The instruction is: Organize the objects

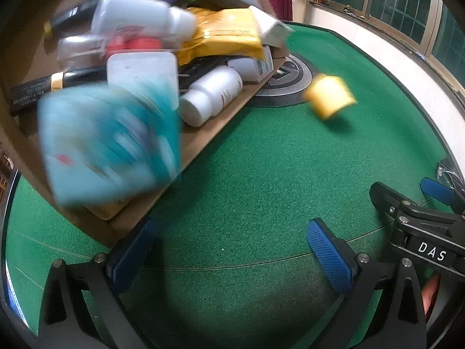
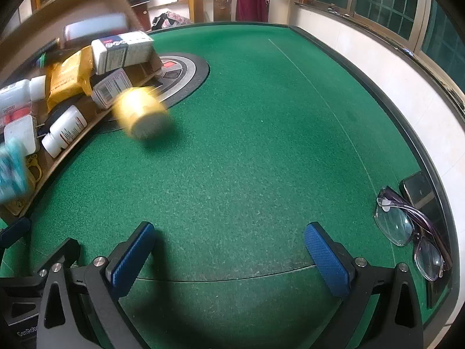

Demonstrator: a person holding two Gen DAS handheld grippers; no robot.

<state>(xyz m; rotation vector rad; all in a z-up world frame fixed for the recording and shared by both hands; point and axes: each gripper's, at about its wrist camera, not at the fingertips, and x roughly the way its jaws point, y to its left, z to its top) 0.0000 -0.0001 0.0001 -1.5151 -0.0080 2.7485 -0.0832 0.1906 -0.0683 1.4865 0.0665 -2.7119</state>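
Note:
A tipped cardboard box [image 1: 200, 142] lies on its side on the green felt table [image 1: 261, 189], with bottles, cartons and a yellow pouch [image 1: 226, 35] spilling from it. A blurred teal packet [image 1: 107, 142] is at the box mouth, in motion. A blurred yellow jar [image 1: 330, 97] is on or just above the felt to the right of the box; it also shows in the right wrist view [image 2: 142, 113]. A white pill bottle [image 1: 212, 96] lies in the box. My left gripper [image 1: 232, 250] is open and empty. My right gripper [image 2: 229, 250] is open and empty, beside the left.
A round grey and black panel [image 2: 186, 72] is set in the table's middle, partly under the box. Eyeglasses [image 2: 409, 229] and a dark phone [image 2: 421, 195] lie at the right rim. A white wall and windows stand beyond the table edge.

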